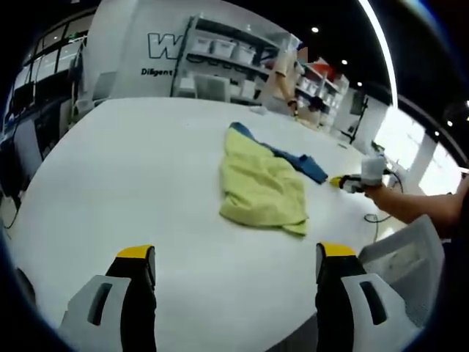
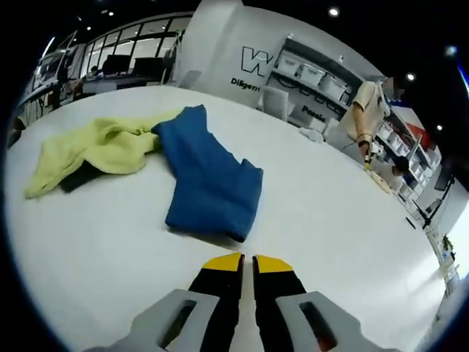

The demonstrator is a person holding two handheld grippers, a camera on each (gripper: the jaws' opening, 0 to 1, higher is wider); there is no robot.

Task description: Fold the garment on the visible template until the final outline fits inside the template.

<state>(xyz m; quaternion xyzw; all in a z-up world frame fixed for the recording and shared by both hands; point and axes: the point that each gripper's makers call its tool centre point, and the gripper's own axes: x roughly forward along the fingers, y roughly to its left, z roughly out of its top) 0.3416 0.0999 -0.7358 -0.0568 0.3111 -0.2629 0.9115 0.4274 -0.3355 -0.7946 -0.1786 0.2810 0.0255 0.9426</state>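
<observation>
1. On the white tabletop (image 1: pixel 132 183) lay two cloths: a yellow-green garment (image 1: pixel 262 189), rumpled and loosely bunched, and a blue garment (image 2: pixel 209 180) stretched out long beside it. One end of the yellow-green one overlapped the top of the blue one.

2. Something dark (image 2: pixel 77 178) showed under the yellow-green cloth's edge in the right gripper view. It might have been the template, but I could not tell.

3. The left claw (image 1: pixel 236 264) stood wide, holding nothing, and hung back from the yellow-green garment with bare tabletop between. I judged it was kept clear so the whole pile stayed in view while a corner was chosen.

4. The right claw (image 2: pixel 248 268) had its jaws nearly together, only a sliver of gap between the yellow tips, and gripped nothing. It sat just short of the blue garment's near end, low to the surface.

5. From the left gripper view that same right claw (image 1: pixel 344 182) appeared across the cloths, a person's hand (image 1: pixel 375 180) and forearm behind it, just beside the blue end.

6. Folding looked barely begun: neither cloth was flat or squared. The overlap would likely need separating first, or one cloth might drag the other.

7. Shelving (image 1: pixel 234 59) with bins stood beyond the tabletop.
</observation>
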